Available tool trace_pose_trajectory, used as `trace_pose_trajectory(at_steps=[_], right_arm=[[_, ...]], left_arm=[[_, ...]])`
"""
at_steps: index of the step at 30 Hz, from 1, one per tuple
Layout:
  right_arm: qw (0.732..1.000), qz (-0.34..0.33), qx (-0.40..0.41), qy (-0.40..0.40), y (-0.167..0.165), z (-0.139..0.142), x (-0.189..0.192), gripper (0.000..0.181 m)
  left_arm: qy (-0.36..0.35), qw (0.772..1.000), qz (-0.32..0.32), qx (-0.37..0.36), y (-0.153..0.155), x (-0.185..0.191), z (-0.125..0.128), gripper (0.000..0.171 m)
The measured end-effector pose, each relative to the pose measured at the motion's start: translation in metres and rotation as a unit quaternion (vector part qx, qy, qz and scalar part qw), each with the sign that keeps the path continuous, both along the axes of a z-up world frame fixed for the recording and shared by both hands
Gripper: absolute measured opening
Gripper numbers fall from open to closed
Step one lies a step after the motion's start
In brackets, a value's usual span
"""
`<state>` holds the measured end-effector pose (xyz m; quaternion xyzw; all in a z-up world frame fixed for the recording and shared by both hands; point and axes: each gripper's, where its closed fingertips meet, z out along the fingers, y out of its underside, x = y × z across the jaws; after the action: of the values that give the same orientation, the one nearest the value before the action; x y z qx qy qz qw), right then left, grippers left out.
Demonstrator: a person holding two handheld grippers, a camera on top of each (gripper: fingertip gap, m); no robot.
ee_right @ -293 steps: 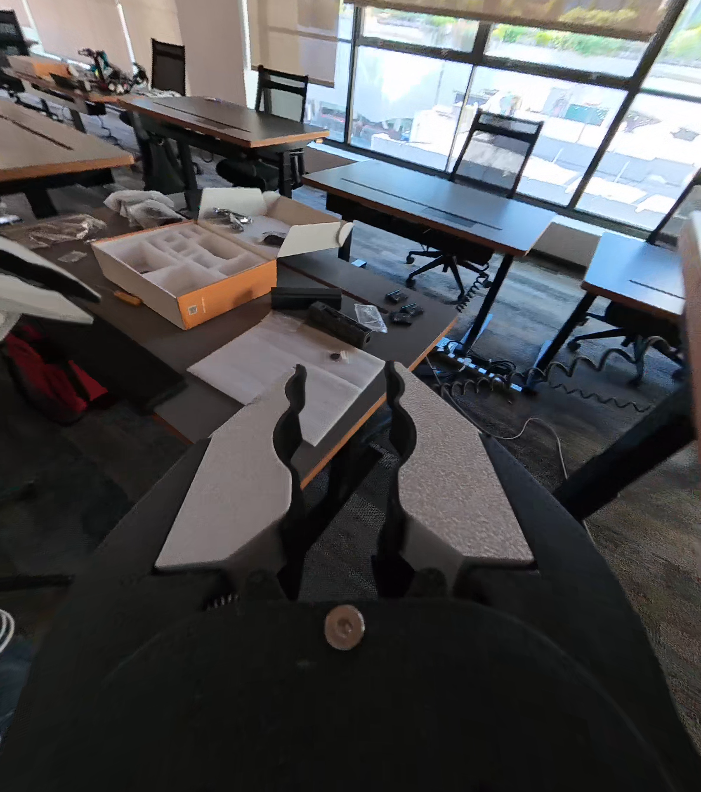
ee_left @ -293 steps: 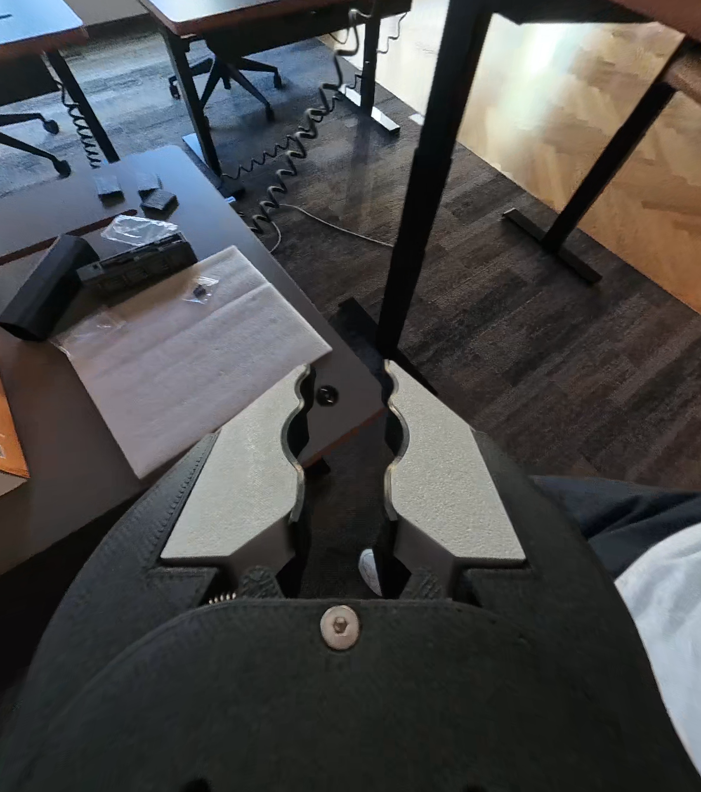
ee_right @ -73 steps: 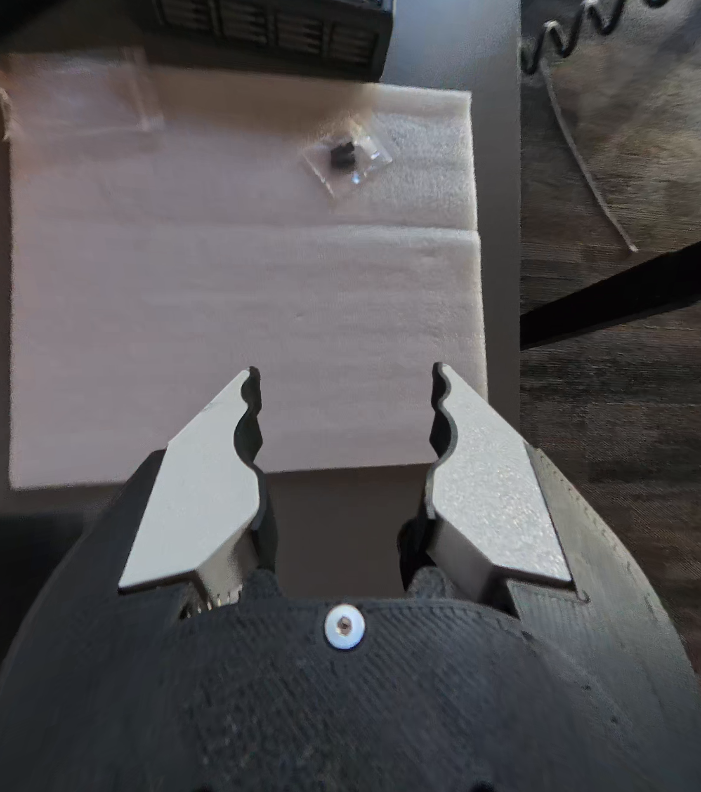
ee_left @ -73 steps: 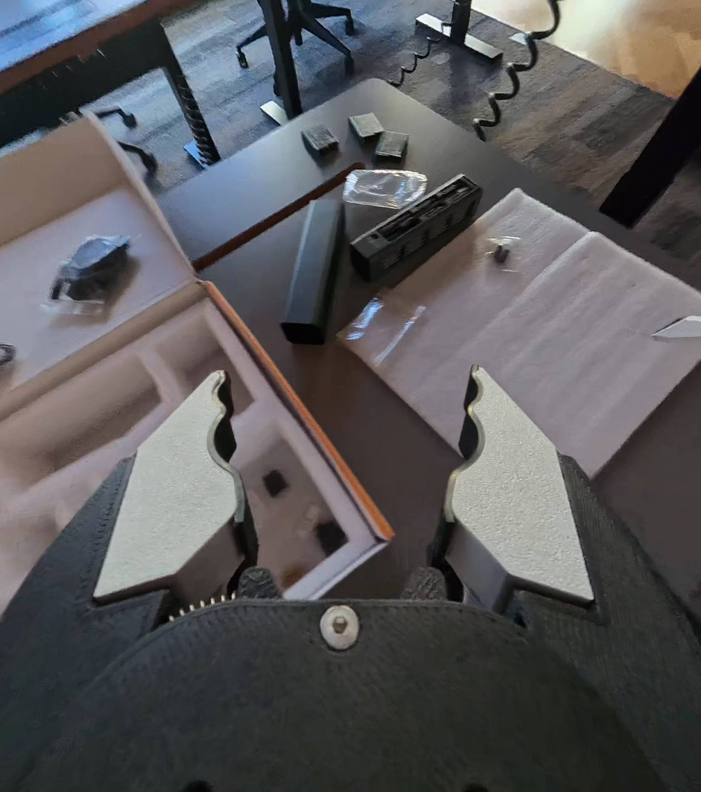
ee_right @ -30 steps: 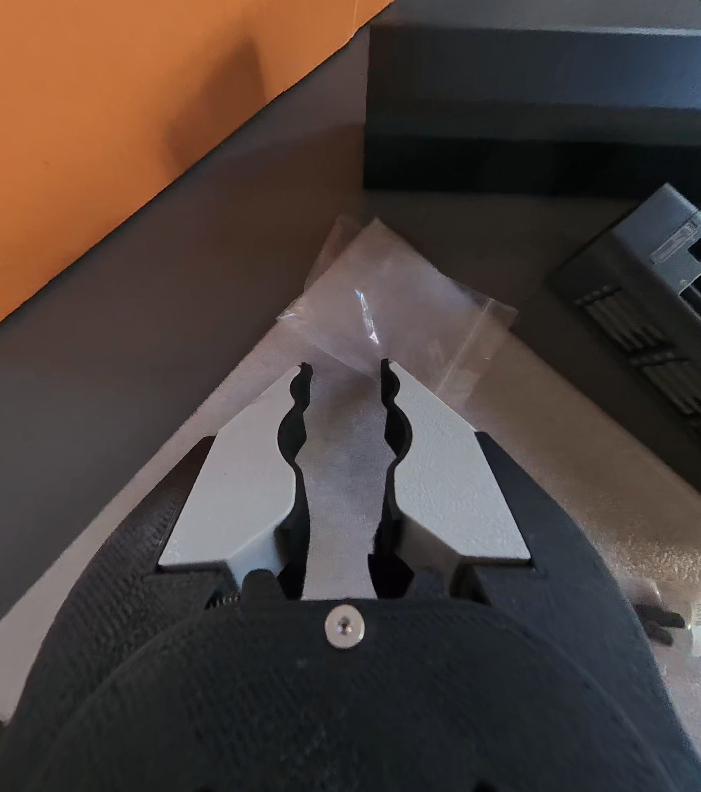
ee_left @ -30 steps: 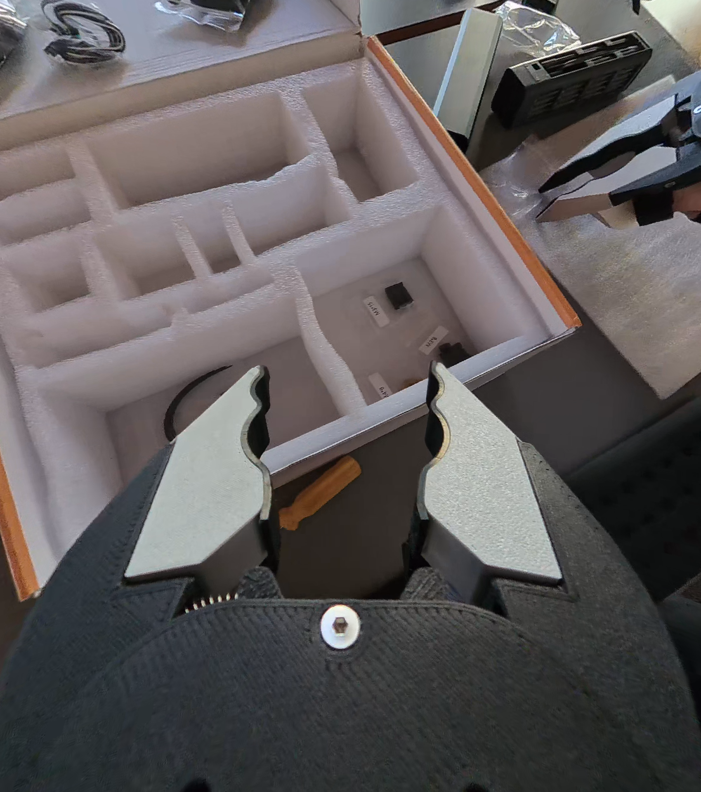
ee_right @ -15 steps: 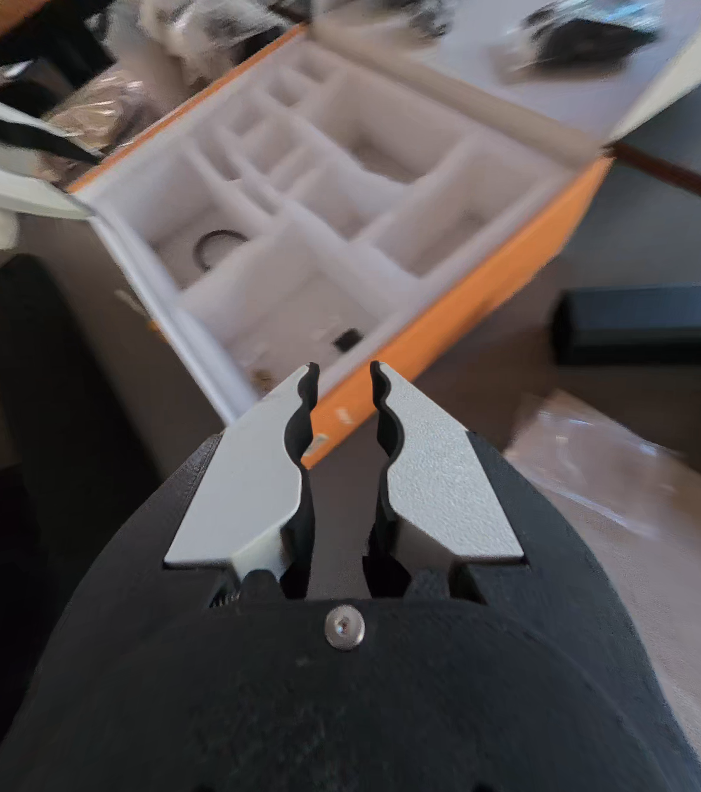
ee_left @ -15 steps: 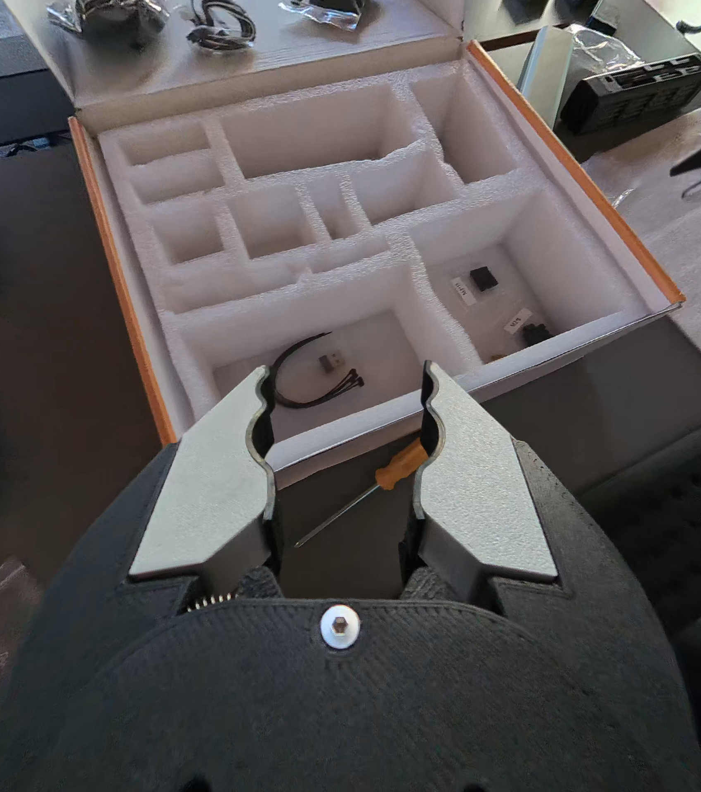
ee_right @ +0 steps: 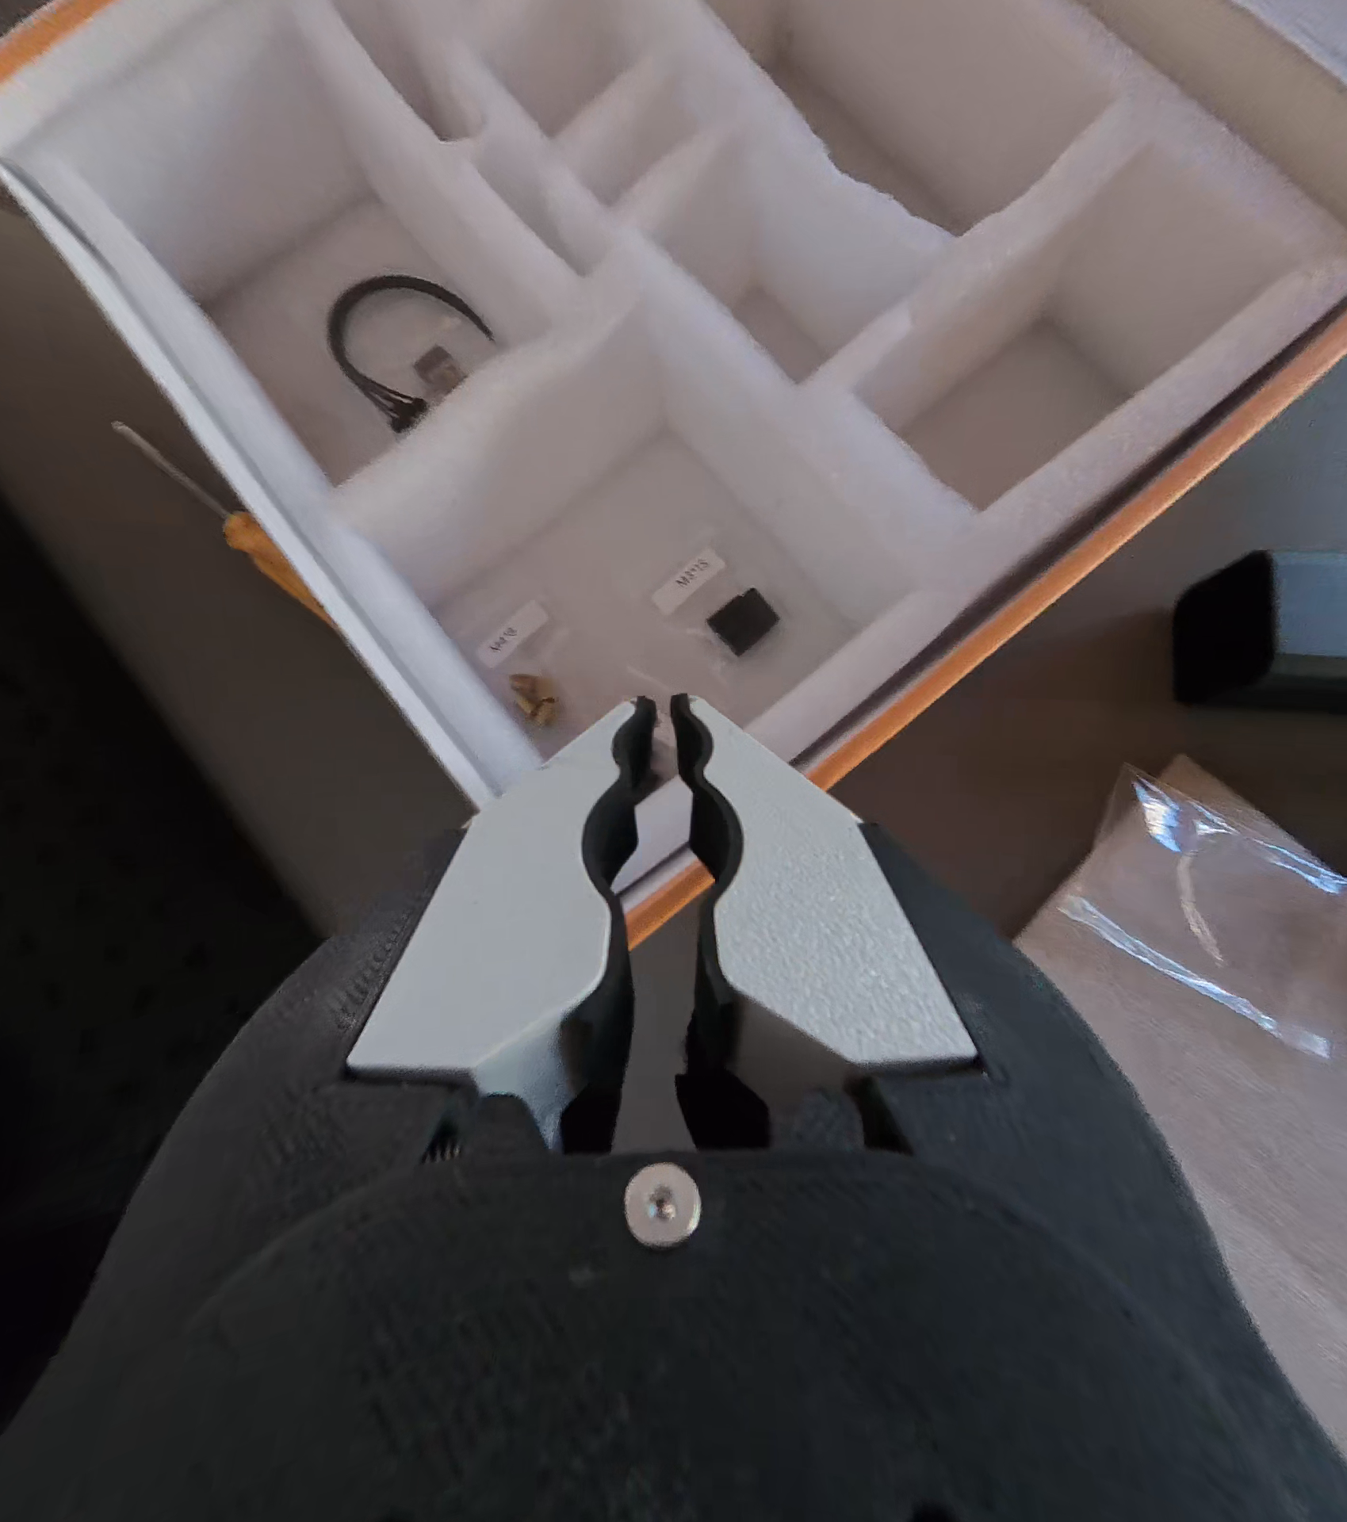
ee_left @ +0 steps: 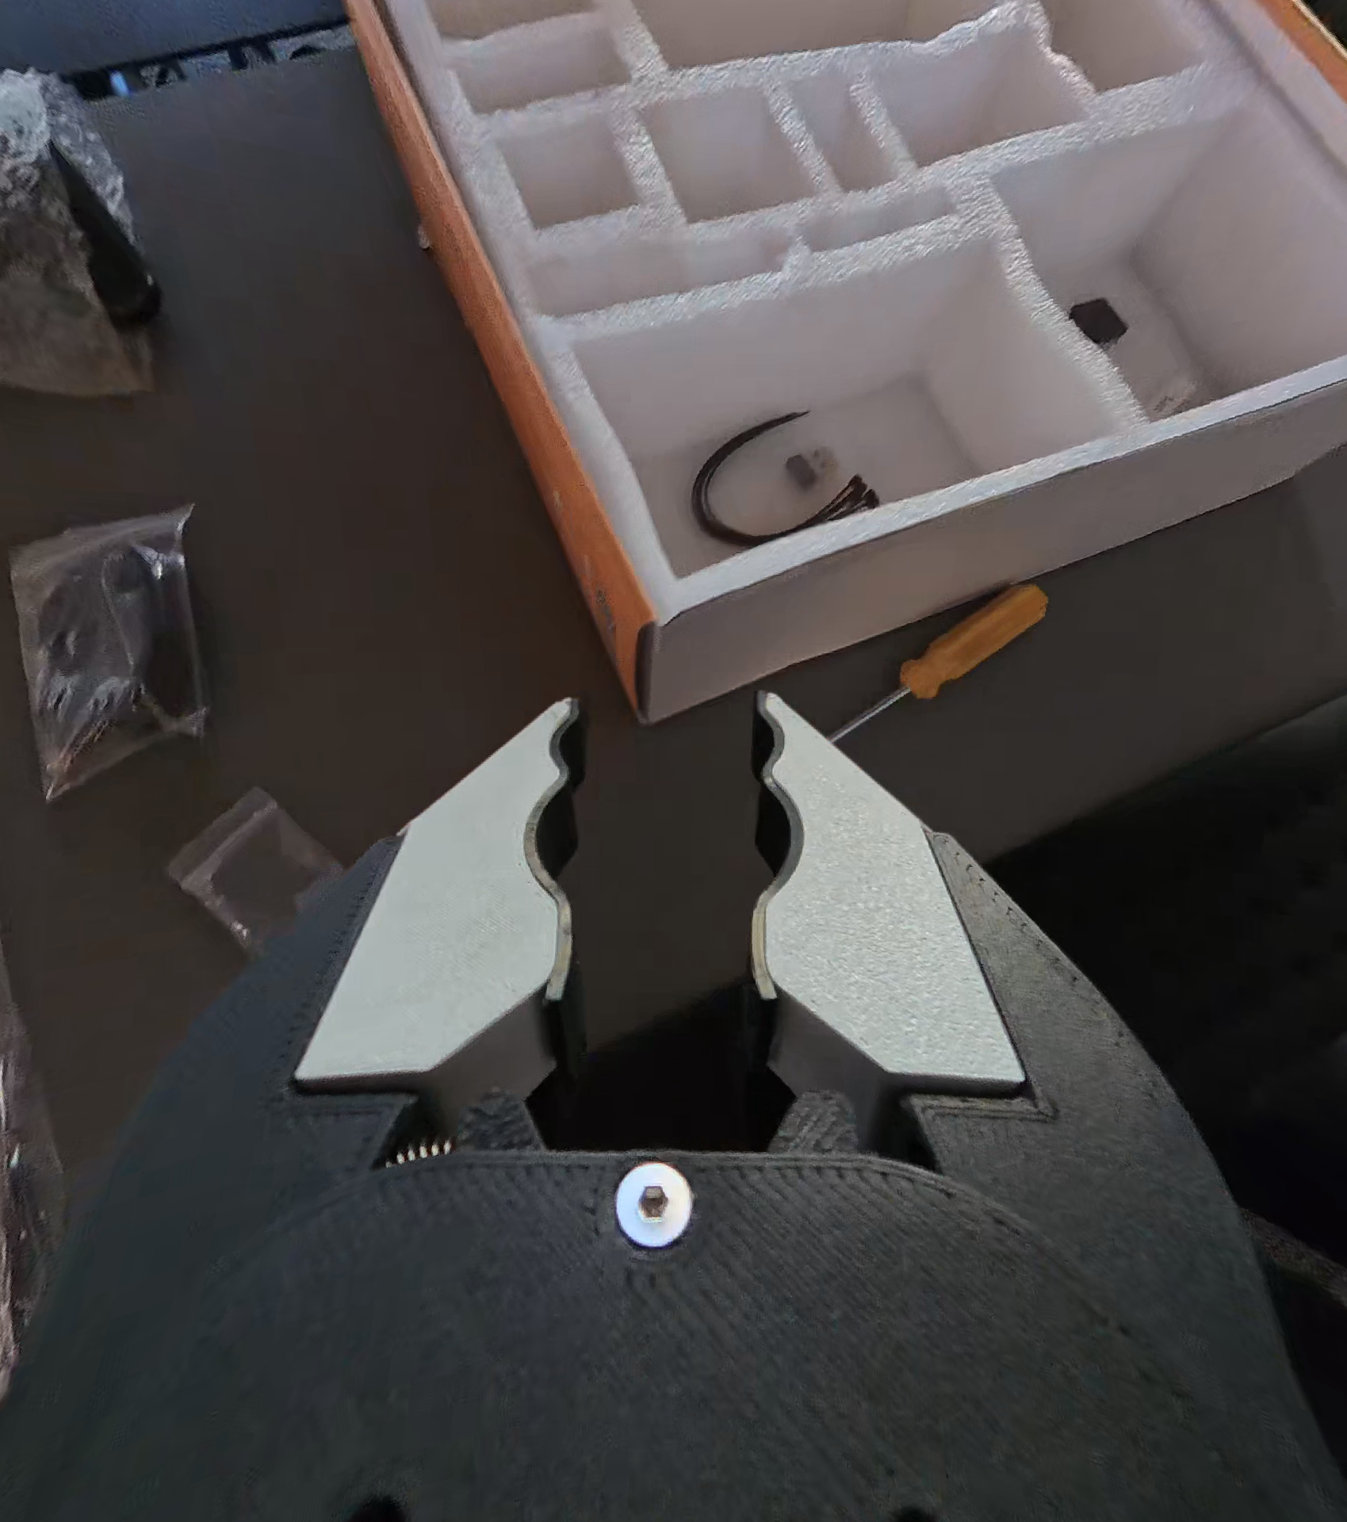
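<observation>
While my left gripper (ee_left: 663,716) hangs empty with jaws parted, box (ee_left: 752,626) corner at 12 o'clock, screwdriver (ee_left: 974,638) at 2, my right gripper (ee_right: 656,700), nearly closed, empty, tips over the box's (ee_right: 983,568) near compartment, black part (ee_right: 742,622) at 1.

dark brown table (ee_left: 373,511) is carrying an orange-sided box (ee_left: 538,412) with white foam compartments. an orange-handled screwdriver (ee_left: 974,638) is lying just beside the box's near wall. bagged black parts (ee_left: 110,642), a small clear bag (ee_left: 250,865) and a bubble-wrapped bundle (ee_left: 3,239) are lying to the left.
</observation>
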<state>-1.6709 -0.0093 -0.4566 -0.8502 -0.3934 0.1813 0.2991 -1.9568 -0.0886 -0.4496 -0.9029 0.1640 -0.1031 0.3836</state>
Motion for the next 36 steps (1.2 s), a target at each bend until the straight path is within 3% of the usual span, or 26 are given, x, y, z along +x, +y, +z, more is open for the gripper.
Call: trace_pose_trajectory(at_steps=[4, 7, 12, 17, 20, 29, 36], right_arm=[[1.0, -0.001, 0.022, 0.005, 0.011, 0.017, -0.013, 0.0], [0.999, 0.008, 0.047, -0.01, 0.02, 0.025, -0.028, 0.0], [0.997, 0.02, 0.064, -0.046, 0.031, 0.016, -0.051, 0.0], [0.995, 0.04, 0.074, -0.06, 0.028, 0.01, -0.076, 0.0], [0.993, 0.052, 0.075, -0.074, 0.025, 0.007, -0.085, 0.0], [0.992, 0.06, 0.078, -0.079, 0.024, 0.009, -0.104, 0.0], [0.991, 0.067, 0.081, -0.086, 0.021, 0.009, -0.107, 0.0]], left_arm=[[-0.019, 0.999, 0.03, -0.006, -0.017, -0.021, -0.005, 0.022], [-0.024, 0.997, 0.069, -0.035, -0.037, -0.041, -0.023, 0.01], [-0.031, 0.991, 0.119, -0.046, -0.052, -0.072, -0.035, 0.023], [-0.038, 0.985, 0.155, -0.064, -0.057, -0.092, -0.049, 0.052], [-0.032, 0.983, 0.173, -0.061, -0.054, -0.101, -0.055, 0.06], [0.013, 0.978, 0.205, -0.02, -0.009, -0.135, -0.065, 0.063], [0.024, 0.975, 0.217, -0.038, -0.011, -0.148, -0.078, 0.06]])
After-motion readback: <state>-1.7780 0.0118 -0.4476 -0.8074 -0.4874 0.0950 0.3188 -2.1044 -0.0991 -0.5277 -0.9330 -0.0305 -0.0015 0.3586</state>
